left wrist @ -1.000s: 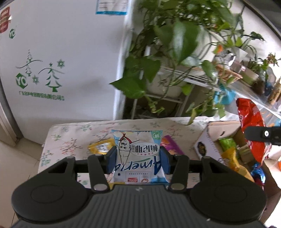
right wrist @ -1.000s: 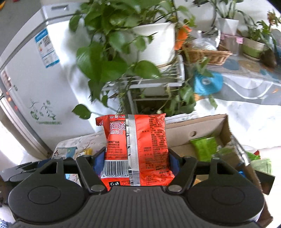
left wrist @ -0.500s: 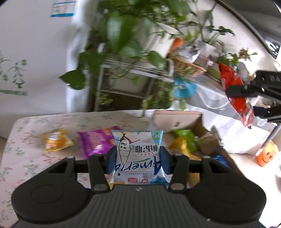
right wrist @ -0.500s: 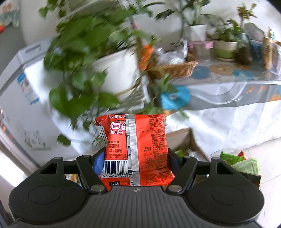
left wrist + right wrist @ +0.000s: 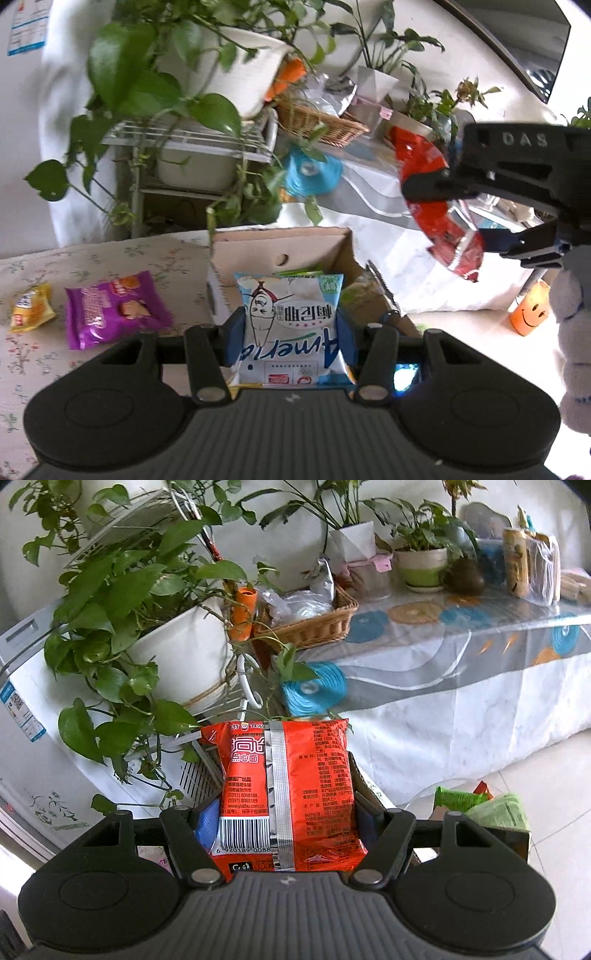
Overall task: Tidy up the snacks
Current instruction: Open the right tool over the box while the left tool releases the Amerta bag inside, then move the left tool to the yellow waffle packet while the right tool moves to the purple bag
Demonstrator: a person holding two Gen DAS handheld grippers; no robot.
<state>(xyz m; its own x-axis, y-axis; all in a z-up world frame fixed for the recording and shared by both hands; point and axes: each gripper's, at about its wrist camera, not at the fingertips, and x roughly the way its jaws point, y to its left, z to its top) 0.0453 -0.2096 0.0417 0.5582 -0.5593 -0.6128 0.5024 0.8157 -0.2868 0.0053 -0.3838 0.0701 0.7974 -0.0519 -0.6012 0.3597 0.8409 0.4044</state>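
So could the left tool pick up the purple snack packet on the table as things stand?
Probably not yet. The left tool is shut on the white-and-blue packet, so it has no free grip. The purple packet itself lies uncovered on the floral tablecloth.

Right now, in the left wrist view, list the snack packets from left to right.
Yellow packet → purple packet → white-and-blue packet clamped in the left gripper → red packet clamped in the right gripper.
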